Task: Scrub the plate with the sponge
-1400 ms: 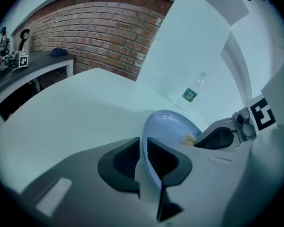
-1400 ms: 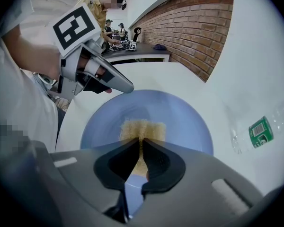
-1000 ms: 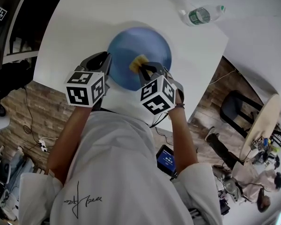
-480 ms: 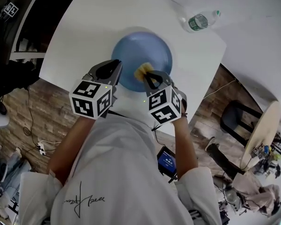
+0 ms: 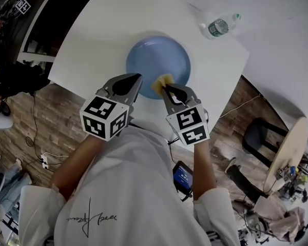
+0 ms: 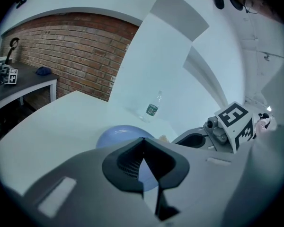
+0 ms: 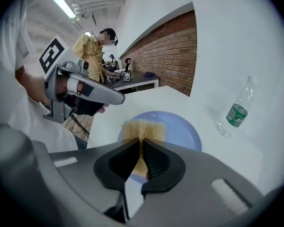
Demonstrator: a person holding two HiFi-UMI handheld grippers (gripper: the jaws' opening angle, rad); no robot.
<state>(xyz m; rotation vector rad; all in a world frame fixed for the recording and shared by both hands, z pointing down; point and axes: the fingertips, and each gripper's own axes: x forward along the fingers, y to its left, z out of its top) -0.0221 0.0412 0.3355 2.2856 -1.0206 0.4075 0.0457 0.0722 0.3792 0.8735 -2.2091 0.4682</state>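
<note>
Head view looks down past the person's white shirt [image 5: 128,188] to both tools held over the near edge of the white table [image 5: 92,40]. The left gripper [image 5: 137,77] has its jaws pressed together on nothing, its tip just beside the plate's near-left rim. The right gripper [image 5: 166,87] pinches a yellow sponge [image 5: 161,80], which sits over the near part of the blue plate [image 5: 161,53]; I can't tell from here whether it bears down on the surface. Farther off, well apart from the plate, is a water bottle [image 5: 219,27].

To scrub well, I'd say the sponge wants pressing flat and sweeping out toward the far rim in overlapping strokes. The plate lies loose on a smooth top, so steadying its rim with the idle tool would likely stop it sliding.
</note>
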